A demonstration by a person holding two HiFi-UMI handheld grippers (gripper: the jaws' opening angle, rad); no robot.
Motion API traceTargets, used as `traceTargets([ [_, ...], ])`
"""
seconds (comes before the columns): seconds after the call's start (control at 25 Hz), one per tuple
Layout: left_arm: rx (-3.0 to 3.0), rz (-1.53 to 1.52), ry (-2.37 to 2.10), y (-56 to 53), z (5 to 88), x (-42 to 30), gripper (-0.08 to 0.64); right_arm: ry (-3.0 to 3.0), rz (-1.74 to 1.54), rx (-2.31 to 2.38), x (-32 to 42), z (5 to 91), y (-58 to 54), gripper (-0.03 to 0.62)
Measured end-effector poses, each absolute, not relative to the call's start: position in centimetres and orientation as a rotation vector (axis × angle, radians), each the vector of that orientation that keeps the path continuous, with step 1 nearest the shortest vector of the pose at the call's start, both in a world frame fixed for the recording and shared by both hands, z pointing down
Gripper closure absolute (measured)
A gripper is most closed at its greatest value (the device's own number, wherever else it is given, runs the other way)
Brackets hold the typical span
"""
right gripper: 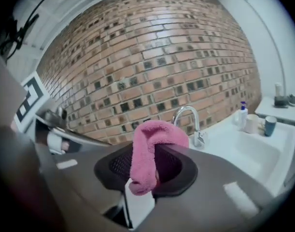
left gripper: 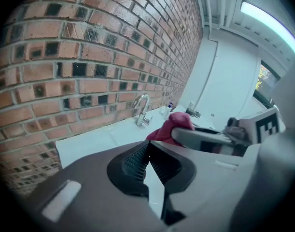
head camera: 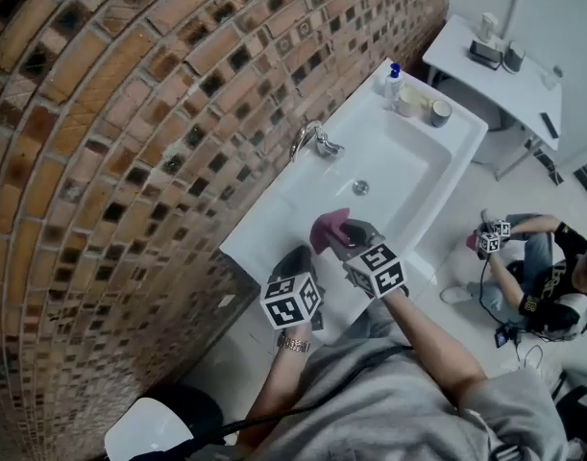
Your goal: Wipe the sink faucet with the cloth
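left gripper [head camera: 295,259] well short of the faucet [head camera: 310,140], jaws pressed together on nothing, right gripper [head camera: 347,234] just right of it, likewise short of the faucet, jaws clamped on the pink cloth [right gripper: 148,149], cloth folded over their tips

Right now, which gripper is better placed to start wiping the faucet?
Right. The right gripper is shut on the pink cloth, with the faucet ahead of its jaws. The left gripper is shut with nothing between its jaws.

Soap bottle [head camera: 393,82] stands beside a cream cup [head camera: 409,101].
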State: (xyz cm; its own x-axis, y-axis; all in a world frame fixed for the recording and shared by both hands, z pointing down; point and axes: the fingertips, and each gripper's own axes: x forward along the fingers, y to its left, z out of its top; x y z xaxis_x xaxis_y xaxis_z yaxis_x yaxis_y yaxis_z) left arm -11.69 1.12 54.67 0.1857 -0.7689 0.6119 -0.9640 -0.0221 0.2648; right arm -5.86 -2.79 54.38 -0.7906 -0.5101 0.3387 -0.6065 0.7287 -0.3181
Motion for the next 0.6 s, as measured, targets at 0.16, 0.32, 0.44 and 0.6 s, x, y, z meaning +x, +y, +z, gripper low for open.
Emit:
traceTargets([
  [0.16,1.871,0.404,-1.572,2.7,55.2,-7.5,0.543,-2.621,0.759,1.038,-0.3,53.3,1.4,0.491],
  [0.32,1.908,0.42,-1.568,5.2,54.7,-3.6,0.543,-2.607,0.826,1.05,2.9,52.7,5.2,0.491],
  [0.44,1.893,0.422,-1.606,7.8,54.6,-1.8,0.543,-2.618,0.816,0.991,4.2,52.2,8.6,0.489],
  [0.6,1.849,0.443,-1.631,13.4,55.9,1.4,0.543,-2.647,0.799,0.917,6.1,52.0,14.7,0.489],
])
